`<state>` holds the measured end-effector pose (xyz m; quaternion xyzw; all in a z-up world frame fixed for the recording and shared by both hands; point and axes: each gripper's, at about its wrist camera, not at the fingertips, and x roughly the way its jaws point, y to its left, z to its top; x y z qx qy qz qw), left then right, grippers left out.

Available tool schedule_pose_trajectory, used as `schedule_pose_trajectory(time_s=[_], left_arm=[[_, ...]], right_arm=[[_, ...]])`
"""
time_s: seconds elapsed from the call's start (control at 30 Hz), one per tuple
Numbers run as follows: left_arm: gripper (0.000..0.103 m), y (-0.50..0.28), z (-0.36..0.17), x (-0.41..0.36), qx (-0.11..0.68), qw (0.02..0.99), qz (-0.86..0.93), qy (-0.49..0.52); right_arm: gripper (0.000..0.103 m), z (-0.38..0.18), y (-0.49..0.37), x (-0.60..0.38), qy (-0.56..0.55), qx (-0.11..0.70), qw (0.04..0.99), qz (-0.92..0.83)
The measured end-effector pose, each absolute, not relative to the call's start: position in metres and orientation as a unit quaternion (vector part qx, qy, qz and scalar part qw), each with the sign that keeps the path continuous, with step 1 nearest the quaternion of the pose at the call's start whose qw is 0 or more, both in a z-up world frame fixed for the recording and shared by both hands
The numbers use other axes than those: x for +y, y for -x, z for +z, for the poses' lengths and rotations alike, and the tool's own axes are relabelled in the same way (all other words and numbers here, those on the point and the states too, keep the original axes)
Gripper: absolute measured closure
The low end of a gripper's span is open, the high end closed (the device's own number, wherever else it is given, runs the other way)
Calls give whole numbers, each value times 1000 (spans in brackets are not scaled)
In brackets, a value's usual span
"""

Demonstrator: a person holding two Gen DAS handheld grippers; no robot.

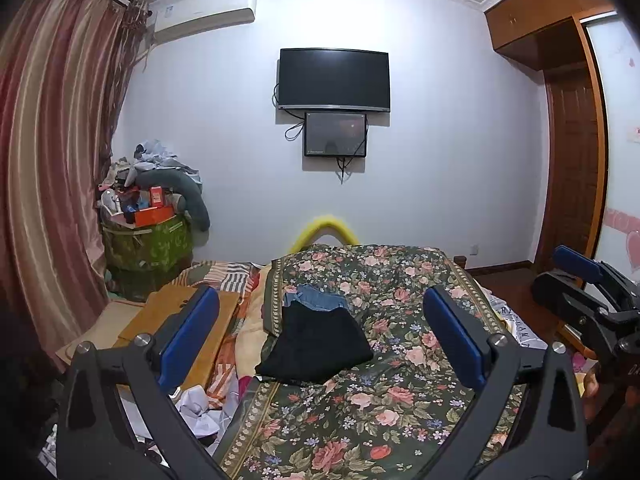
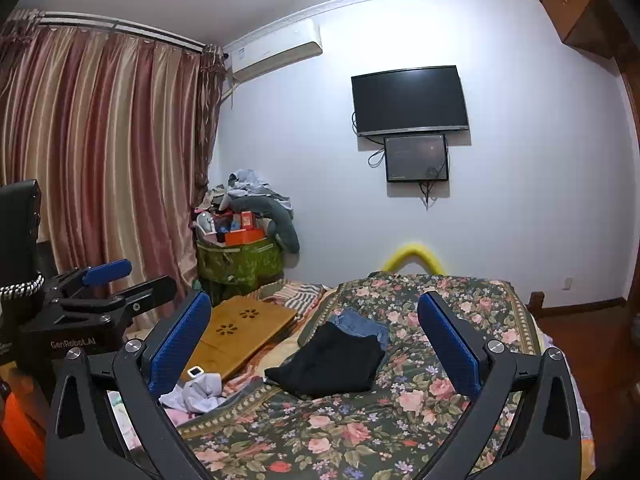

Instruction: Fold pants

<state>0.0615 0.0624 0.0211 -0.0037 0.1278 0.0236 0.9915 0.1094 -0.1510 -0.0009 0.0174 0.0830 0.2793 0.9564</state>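
Observation:
Black pants [image 1: 316,344] lie folded in a compact stack on the floral bedspread [image 1: 400,400]. They rest partly on folded blue jeans [image 1: 316,298] behind them. In the right wrist view the black pants [image 2: 332,364] and the jeans [image 2: 362,324] sit mid-bed. My left gripper [image 1: 320,320] is open and empty, held above the bed short of the pants. My right gripper [image 2: 314,320] is open and empty too, and it shows at the right edge of the left wrist view [image 1: 588,280]. The left gripper shows at the left of the right wrist view [image 2: 120,280].
A wooden lap desk [image 2: 240,328] lies on the bed's left side, with crumpled light clothes [image 2: 198,394] in front of it. A green bin [image 2: 240,264] piled with clutter stands by the curtain [image 2: 100,160]. A TV [image 2: 408,100] hangs on the wall. The wood floor [image 1: 520,292] is right of the bed.

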Motion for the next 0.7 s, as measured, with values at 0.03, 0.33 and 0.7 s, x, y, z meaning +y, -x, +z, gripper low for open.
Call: schedule_pose_trajectory(time_s=[0.03, 0.33, 0.7], left_arm=[[0, -61, 21, 63, 128, 991, 24, 5], [0, -62, 20, 66, 131, 991, 20, 10], [0, -65, 17, 63, 136, 991, 11, 11]], right_arm=[[0, -1, -109, -151, -18, 85, 956, 280], [0, -1, -111, -152, -14, 92, 957, 276], [0, 0, -111, -155, -13, 88, 959, 268]])
